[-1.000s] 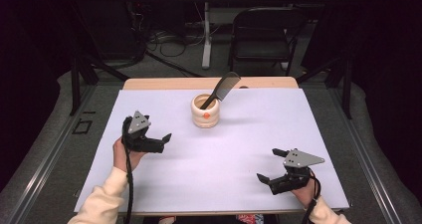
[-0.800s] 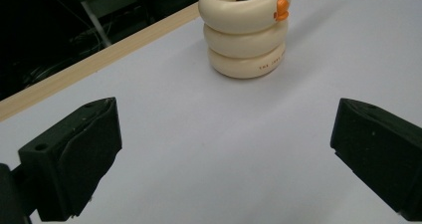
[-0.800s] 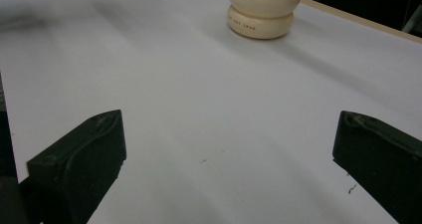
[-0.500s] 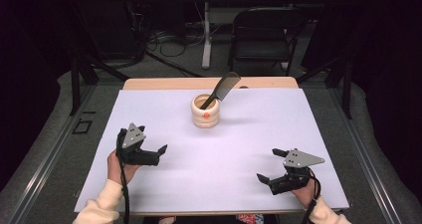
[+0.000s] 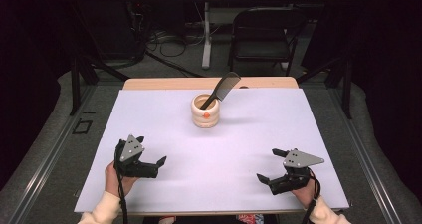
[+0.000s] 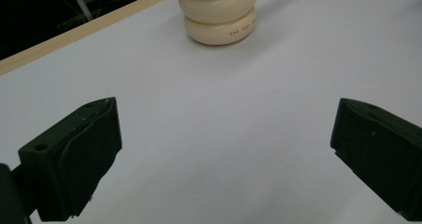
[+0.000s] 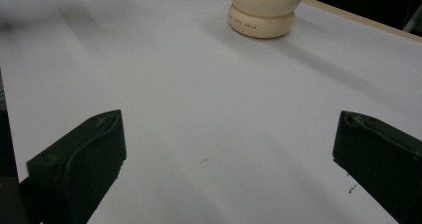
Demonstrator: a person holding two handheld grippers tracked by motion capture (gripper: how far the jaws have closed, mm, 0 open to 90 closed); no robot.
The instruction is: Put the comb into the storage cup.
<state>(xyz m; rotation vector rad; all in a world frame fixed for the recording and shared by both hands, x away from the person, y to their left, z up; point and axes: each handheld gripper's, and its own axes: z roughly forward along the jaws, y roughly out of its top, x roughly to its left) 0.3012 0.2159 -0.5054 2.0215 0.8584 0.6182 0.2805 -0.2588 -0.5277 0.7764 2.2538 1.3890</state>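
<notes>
- High view: the left hand-held gripper [image 5: 149, 165] sits low over the near-left part of the surface [image 5: 249, 149], its jaws spread wide and holding nothing; the near edge is just behind the hand and the left edge lies near.
- The right hand-held gripper [image 5: 277, 168] rests near the near-right corner, jaws also wide apart and bare, with the right edge close by and the near edge just beside the wrist.
- The cream ridged holder [image 5: 206, 111] stands upright toward the far middle of the surface, well apart from both grippers; a black comb [image 5: 221, 89] leans out of it, tilted up and to the right.
- A broad stretch of bare white surface lies between the two grippers and between them and the holder.
- A strip of pale wood [image 5: 149, 84] shows along the far edge of the surface.
- Beyond it the room is dark, with a black chair [image 5: 261, 40], a white post [image 5: 206, 35] and loose cables [image 5: 164, 37] on grey floor.
- Left gripper view: the two black jaws stand wide at the bottom corners over bare white surface; the holder [image 6: 220, 15] is ahead near the top, with the wood edge [image 6: 74, 32] running up on the left.
- Right gripper view: the jaws again stand wide with nothing between them; the holder [image 7: 263, 10] is at the top, slightly right, and the wood edge [image 7: 368, 22] runs close behind it on the right.
</notes>
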